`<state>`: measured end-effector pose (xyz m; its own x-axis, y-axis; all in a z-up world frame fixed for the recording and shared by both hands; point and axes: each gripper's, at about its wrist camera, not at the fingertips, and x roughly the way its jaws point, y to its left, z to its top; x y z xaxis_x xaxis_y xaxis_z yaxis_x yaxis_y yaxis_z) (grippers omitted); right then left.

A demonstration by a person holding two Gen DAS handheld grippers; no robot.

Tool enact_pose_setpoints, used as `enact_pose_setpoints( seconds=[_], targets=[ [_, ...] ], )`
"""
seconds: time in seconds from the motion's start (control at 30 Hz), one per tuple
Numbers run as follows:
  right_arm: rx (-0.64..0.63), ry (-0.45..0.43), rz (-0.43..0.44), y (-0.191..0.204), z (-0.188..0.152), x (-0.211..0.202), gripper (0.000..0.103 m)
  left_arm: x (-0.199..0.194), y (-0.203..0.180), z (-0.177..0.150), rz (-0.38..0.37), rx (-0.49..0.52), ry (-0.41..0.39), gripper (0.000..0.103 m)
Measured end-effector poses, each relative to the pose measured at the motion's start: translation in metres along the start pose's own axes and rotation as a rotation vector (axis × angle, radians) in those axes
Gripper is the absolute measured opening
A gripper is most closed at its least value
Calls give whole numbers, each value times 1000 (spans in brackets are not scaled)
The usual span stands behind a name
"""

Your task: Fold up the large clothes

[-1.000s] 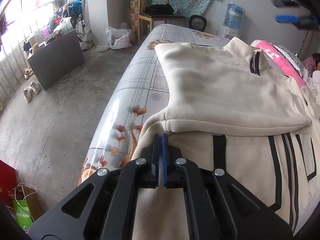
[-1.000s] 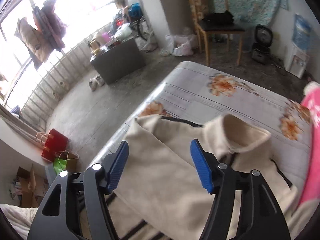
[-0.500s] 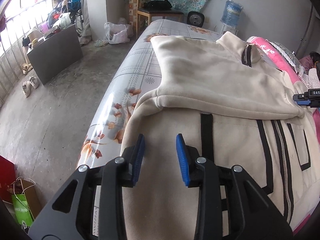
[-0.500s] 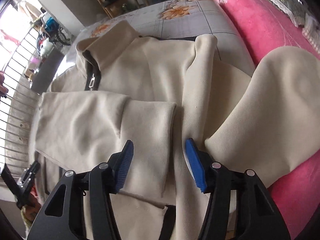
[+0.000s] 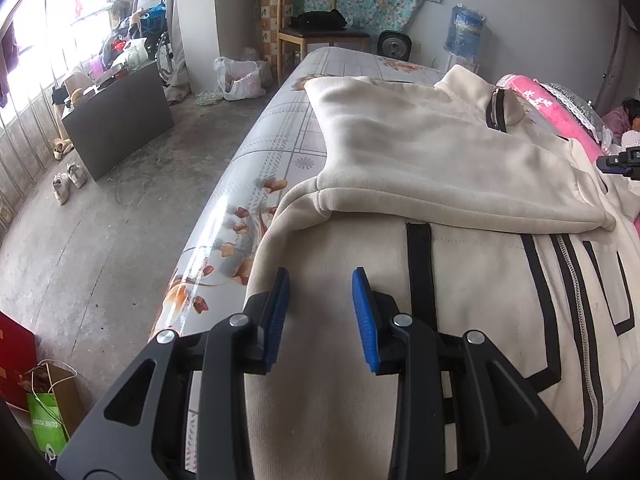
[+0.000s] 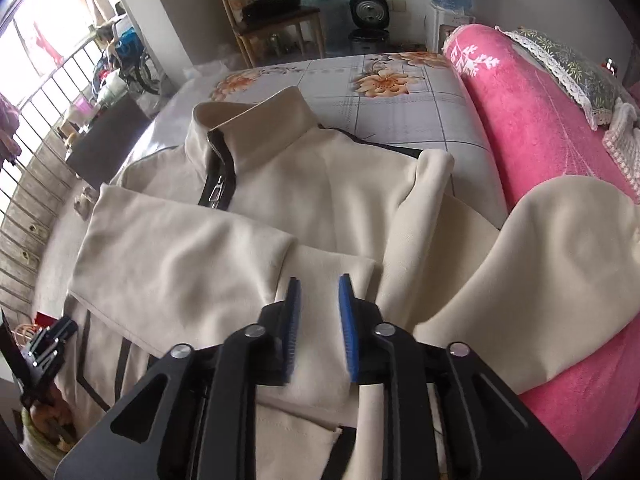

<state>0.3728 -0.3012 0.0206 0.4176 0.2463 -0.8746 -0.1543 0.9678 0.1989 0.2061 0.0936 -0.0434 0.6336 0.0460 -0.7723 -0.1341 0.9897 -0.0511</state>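
On the bed (image 5: 256, 148), the jacket (image 5: 420, 152) lies sleeve-folded; left gripper (image 5: 320, 312) hovers part-open, empty; right gripper (image 6: 318, 320), jaws just closing, straddles cloth, gripping nothing.

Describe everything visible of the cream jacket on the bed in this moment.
The cream jacket is a soft, fleece-like garment with black stripe trim, a stand-up collar and a partly open front zip. It lies face up on the floral bed cover. One sleeve is folded across the chest; the other sleeve drapes onto a pink blanket. Neither gripper visibly pinches it.
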Motion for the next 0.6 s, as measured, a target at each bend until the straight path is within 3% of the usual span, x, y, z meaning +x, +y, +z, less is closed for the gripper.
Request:
enact_pose_setpoints(
  seconds=[0.13,0.23,0.4,0.47,0.5,0.53,0.6],
  targets=[
    [64,47,56,-11,21,36,42,0,2,0,-4,-4,-2,31],
    [89,115,39,-25,23,60,43,0,2,0,-7,-6,-1,31],
    [39,137,78,-22,11,52,43,0,1,-1,-1,-2,-2,31],
    [-26,142,33,-13,6,51,36,0,-2,-1,15,11,-1,31],
    [-54,143,13,-10,5,51,27,0,-3,-1,23,18,-1,31],
    [-75,141,1,-8,6,51,12,1,-4,0,27,21,0,31],
    [-95,90,4,-2,11,38,10,0,-4,-1,28,22,-1,31]
  ],
)
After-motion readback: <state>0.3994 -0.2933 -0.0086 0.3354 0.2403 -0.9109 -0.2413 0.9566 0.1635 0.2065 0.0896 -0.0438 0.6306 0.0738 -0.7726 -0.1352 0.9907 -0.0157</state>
